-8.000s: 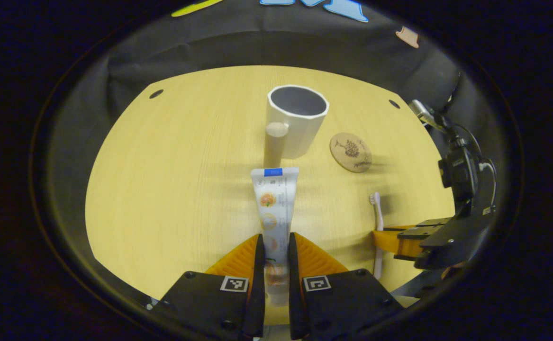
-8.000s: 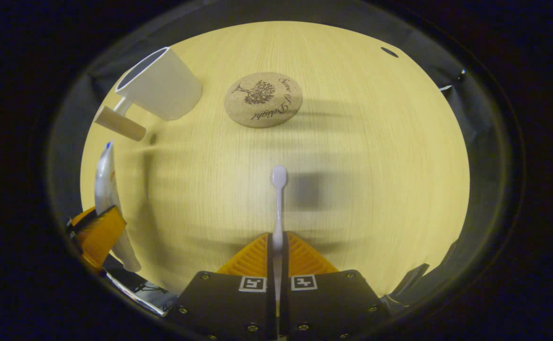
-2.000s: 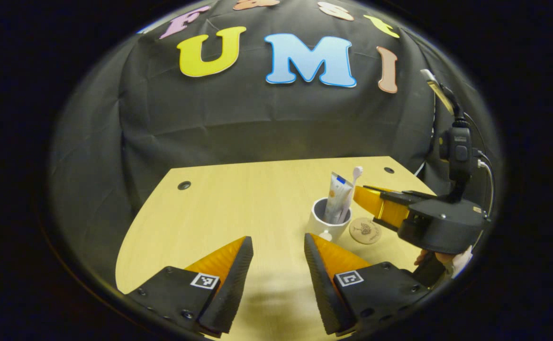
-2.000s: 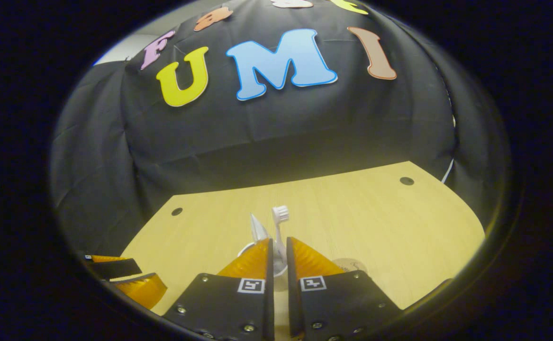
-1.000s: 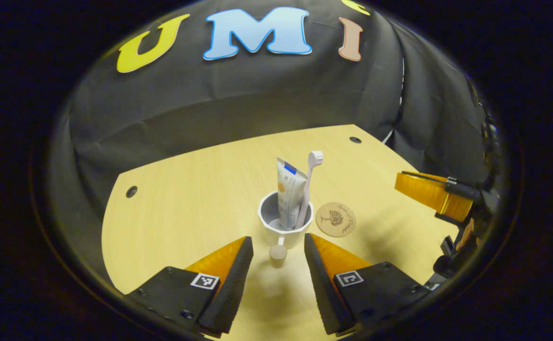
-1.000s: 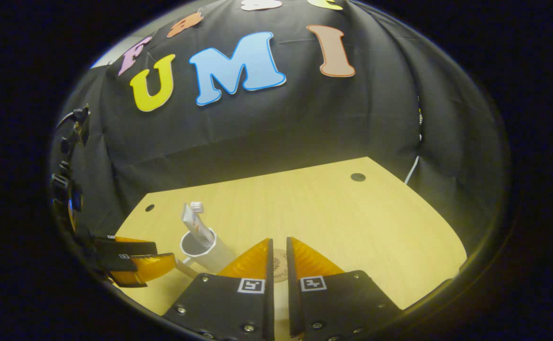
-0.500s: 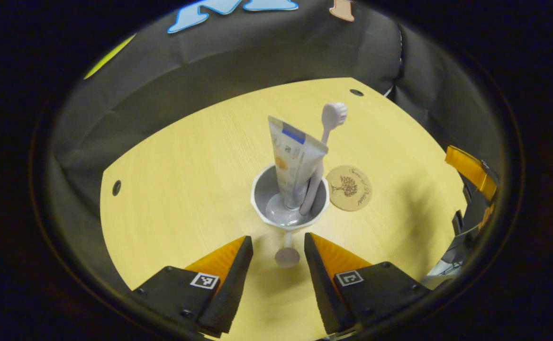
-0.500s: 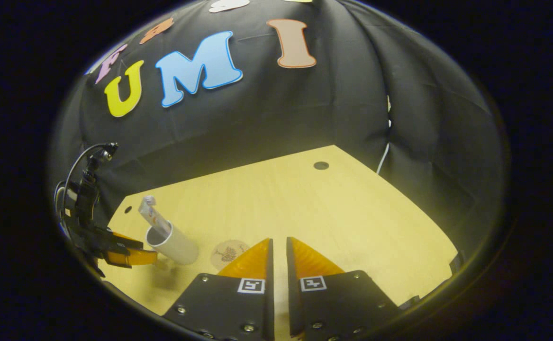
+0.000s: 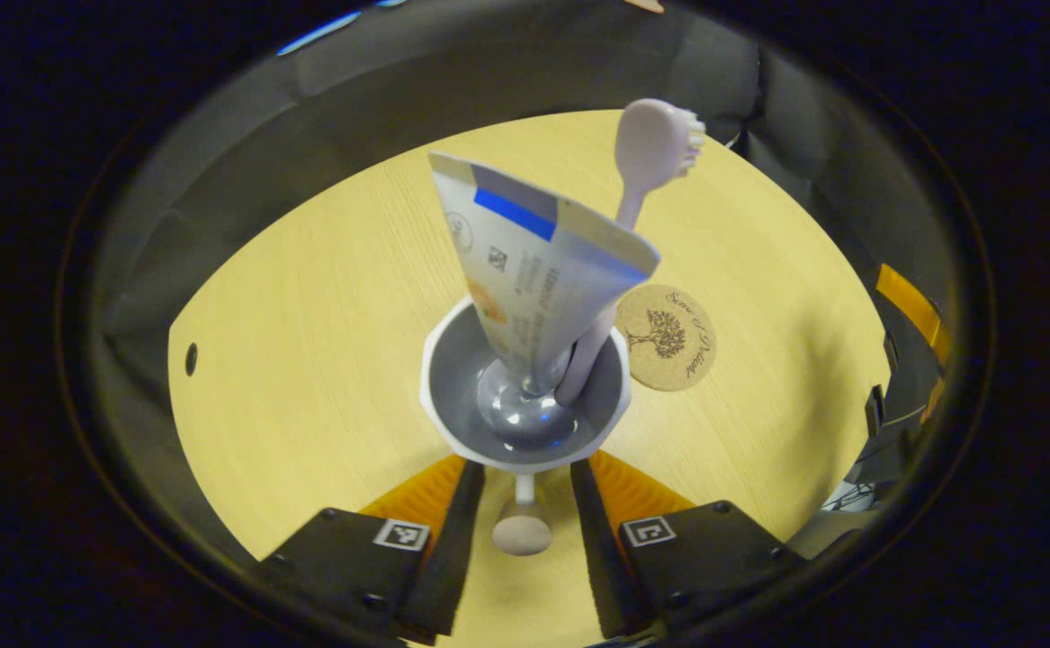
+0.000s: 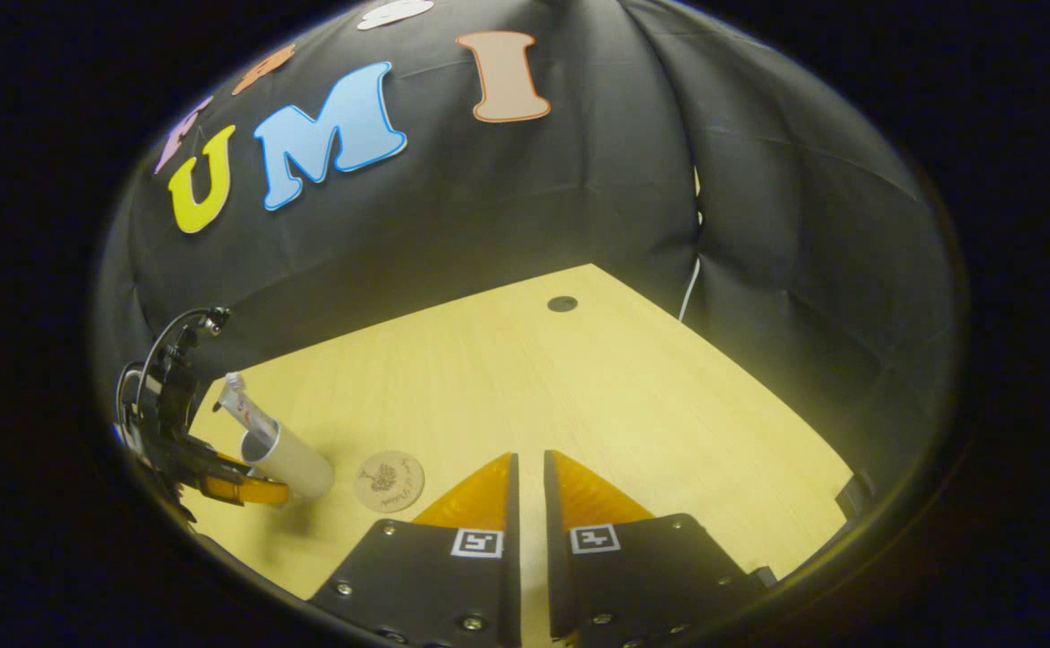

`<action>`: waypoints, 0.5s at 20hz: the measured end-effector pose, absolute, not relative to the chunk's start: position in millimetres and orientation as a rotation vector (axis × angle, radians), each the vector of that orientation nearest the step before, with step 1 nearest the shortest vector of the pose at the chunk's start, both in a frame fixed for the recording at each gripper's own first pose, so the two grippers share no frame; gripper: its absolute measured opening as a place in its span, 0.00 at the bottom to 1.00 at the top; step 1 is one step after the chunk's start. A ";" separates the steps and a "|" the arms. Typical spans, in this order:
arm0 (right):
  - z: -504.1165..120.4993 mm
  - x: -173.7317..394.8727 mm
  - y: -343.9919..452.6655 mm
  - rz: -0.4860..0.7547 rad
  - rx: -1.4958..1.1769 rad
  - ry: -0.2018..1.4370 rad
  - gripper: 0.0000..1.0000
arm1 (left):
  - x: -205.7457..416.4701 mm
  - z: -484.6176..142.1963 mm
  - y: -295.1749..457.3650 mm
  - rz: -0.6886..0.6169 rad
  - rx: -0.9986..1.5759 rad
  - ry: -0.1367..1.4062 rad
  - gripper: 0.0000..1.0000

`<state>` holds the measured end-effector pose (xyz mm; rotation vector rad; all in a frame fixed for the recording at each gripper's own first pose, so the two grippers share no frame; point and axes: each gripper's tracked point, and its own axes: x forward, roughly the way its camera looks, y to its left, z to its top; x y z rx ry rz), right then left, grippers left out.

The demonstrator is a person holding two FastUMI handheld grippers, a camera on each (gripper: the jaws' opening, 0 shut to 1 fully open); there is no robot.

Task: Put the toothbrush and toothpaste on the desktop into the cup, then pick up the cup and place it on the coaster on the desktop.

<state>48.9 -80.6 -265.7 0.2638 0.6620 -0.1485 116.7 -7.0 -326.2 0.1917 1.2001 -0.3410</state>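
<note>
Wooden desktop [image 9: 309,297] (cup [image 9: 453,423], coaster [image 9: 667,337] atop)

cup [image 9: 525,436] (handle between claw [image 9: 525,531]), toothpaste [image 9: 533,270], toothbrush [image 9: 646,166]

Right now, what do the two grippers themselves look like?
The left gripper and right gripper match: black body blocks, each with a square black-and-white marker, and ribbed wedge fingers. Cables loop above the left one.

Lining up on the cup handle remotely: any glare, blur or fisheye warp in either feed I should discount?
Left gripper view: sharp; fisheye balloons the toothpaste and toothbrush; a small highlight on the cup floor. Right gripper view: sharp, evenly lit, desktop edges bowed, soft shadow beside the cup.
</note>
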 end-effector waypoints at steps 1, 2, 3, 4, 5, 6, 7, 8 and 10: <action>-266.4 46.6 -83.7 -0.152 0.267 0.667 0.13 | 117.3 -330.1 -7.7 -0.332 0.181 1.200 0.45; -267.1 45.9 -85.3 -0.154 0.269 0.671 0.13 | 117.3 -330.5 -7.8 -0.329 0.181 1.200 0.35; -268.9 45.4 -86.7 -0.155 0.270 0.675 0.13 | 116.5 -329.1 -8.0 -0.331 0.186 1.197 0.34; -269.1 45.0 -86.9 -0.153 0.272 0.677 0.13 | 116.1 -330.2 -8.9 -0.327 0.185 1.200 0.31; -269.1 44.8 -87.2 -0.152 0.272 0.678 0.13 | 116.9 -328.6 -8.9 -0.324 0.182 1.194 0.32; -268.0 45.3 -87.4 -0.149 0.271 0.678 0.13 | 117.1 -328.8 -10.0 -0.320 0.177 1.191 0.32; -268.3 45.3 -87.8 -0.147 0.269 0.677 0.13 | 117.5 -328.7 -10.9 -0.316 0.170 1.188 0.32; -267.6 45.8 -88.0 -0.144 0.269 0.677 0.13 | 117.2 -328.8 -13.0 -0.315 0.162 1.186 0.32; -268.4 44.5 -88.5 -0.142 0.269 0.680 0.13 | 118.0 -325.6 -18.7 -0.317 0.154 1.176 0.32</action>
